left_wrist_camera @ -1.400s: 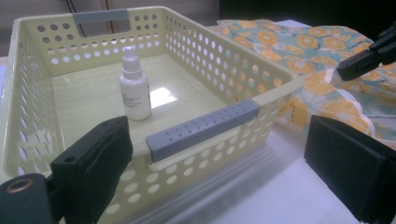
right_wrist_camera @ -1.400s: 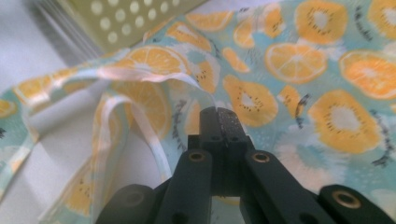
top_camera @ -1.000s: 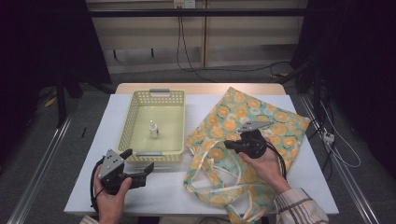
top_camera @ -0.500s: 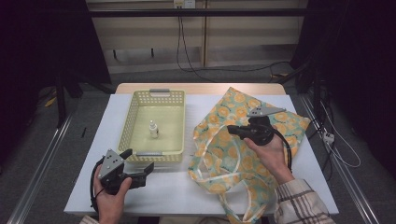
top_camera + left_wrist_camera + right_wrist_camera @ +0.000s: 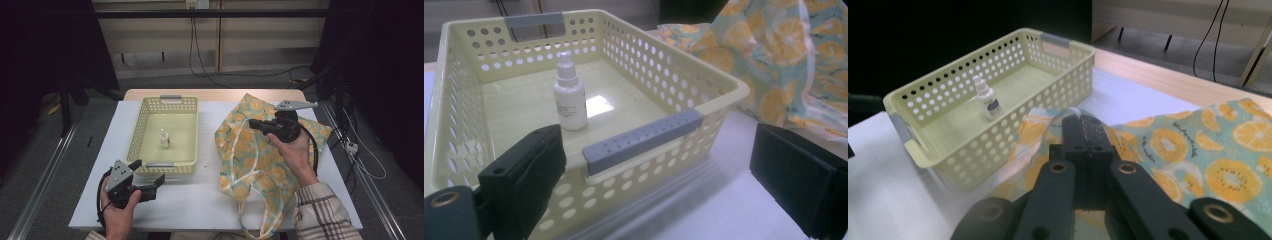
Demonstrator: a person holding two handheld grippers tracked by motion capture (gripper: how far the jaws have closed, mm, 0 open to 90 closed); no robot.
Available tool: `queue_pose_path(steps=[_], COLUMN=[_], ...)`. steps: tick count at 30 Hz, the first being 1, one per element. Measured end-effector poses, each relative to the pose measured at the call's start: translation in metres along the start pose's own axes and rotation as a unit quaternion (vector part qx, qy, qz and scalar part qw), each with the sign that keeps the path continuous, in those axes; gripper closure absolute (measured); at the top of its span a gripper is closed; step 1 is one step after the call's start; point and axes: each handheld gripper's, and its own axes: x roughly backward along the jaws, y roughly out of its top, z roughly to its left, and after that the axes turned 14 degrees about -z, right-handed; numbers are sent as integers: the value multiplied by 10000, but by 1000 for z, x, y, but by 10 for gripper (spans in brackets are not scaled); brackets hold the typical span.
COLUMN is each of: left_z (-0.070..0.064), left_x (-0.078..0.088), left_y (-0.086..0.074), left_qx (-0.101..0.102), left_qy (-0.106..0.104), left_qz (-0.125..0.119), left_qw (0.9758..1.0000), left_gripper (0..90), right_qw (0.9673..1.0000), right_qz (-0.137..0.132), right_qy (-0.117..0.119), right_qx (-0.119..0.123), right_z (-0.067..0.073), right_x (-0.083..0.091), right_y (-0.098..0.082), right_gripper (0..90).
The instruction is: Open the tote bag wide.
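Bag pinched in right gripper.

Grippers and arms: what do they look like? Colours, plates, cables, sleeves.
Both the left gripper and right gripper are black two-jaw tools, each topped by a grey three-cornered plate and trailing a black cable. Jaw pads are flat black blocks. The right forearm wears a plaid sleeve, beige with dark lines.

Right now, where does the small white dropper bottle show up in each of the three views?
High view: the dropper bottle stands upright mid-floor of the yellow basket.
Left gripper view: upper left, inside the basket.
Right gripper view: left of centre, inside the basket.
Shared landmark: the basket's grey handle.
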Motion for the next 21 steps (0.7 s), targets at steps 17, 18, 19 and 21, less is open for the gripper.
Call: queue_pose_path(steps=[17,18,19,21], left_z=[0,0,0,0], left_x=[0,0,1,1], left_y=[0,0,0,0], left_qx=[2,2,2,12], left_qy=[-20,-24,-29,-38], left_qz=[-8,-13,-3,0], left_qw=[10000,10000,10000,10000], left_gripper=[72,72,71,71], right_qw=[9981,9981,9980,9976], right_qz=[-614,-614,-627,-682], right_qy=[-15,-15,-25,-28], right_qx=[-94,-71,-71,-80], right_z=[-13,-13,-13,-14], right_x=[7,6,6,6], right_y=[29,30,31,33], right_gripper=[900,900,900,900])
